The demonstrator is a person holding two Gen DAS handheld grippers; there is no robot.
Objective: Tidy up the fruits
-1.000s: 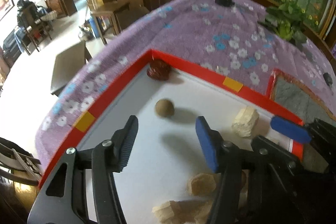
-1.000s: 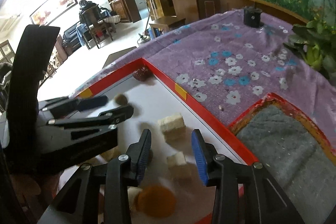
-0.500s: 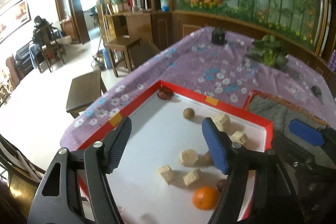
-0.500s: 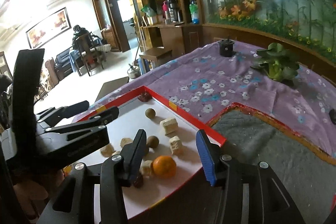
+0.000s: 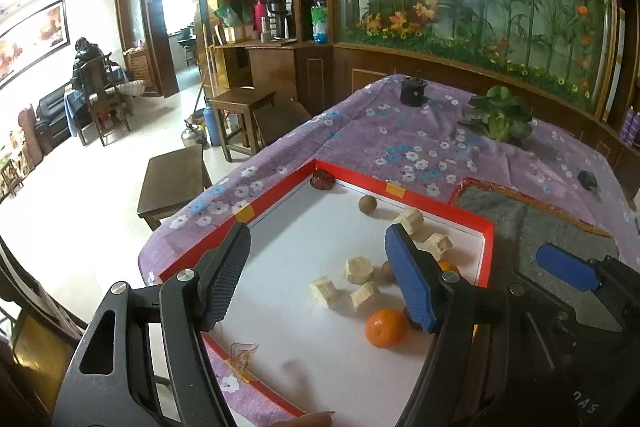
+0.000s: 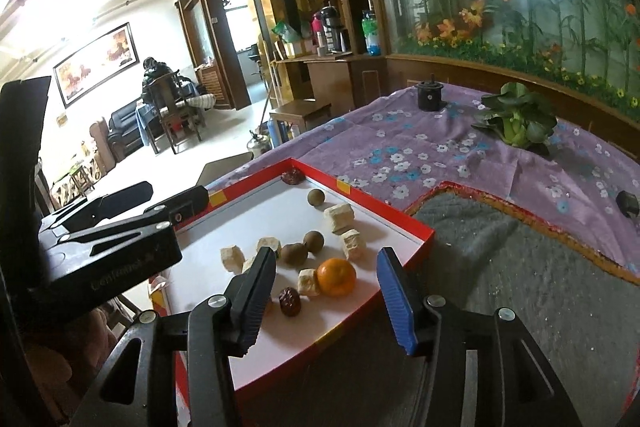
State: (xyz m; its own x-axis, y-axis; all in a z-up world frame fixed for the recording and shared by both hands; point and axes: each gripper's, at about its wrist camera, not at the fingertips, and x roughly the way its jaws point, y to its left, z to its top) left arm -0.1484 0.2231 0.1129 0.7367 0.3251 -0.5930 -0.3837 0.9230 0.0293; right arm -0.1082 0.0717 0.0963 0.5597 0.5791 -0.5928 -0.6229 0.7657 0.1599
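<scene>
Fruits farther off, maybe untouched.

1. The desk, draped in a purple flowered cloth, fills the scene.
2. On it sits a red-rimmed tray at the near left corner.
3. Just beside the tray lies a grey mat.
4. At the far end sit a leafy green vegetable and a small black pot.

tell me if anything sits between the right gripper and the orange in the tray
Nothing visible does. The right gripper hangs open just short of the orange, with only bare white tray floor between. A pale cube touches the orange's left side and a dark date lies nearby, both off the line.
</scene>
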